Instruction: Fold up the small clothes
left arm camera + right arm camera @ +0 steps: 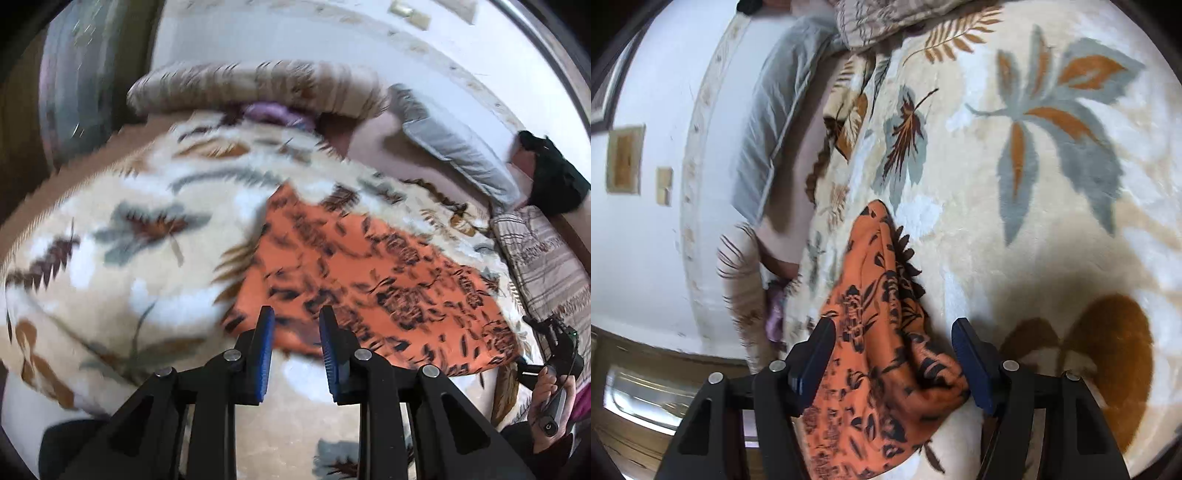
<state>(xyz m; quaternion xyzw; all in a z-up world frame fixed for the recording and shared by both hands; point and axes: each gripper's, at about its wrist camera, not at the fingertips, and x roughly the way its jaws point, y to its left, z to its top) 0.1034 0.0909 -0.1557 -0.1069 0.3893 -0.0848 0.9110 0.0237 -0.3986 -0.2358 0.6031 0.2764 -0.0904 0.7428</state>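
An orange cloth (pixel 373 280) printed with dark flowers lies on a cream blanket (pixel 110 258) patterned with grey and rust leaves, filling the lower middle and right of the left wrist view. The left tool (pixel 297 332) hangs over the cloth's near edge, its blue pads (pixel 266 354) parted a little, with nothing between them. In the right wrist view the right tool (pixel 894 354) stands wide, and the cloth (pixel 879 332) is bunched in a ridge running up between its fingers; whether the pads touch it I cannot tell.

A grey pillow (pixel 454 147) lies at upper right of the left view, a striped cushion (pixel 546 266) at the right edge, a rolled patterned blanket (pixel 258 88) across the top with something purple (pixel 277 114) beneath it.

The blanket spreads open toward the left of that view.
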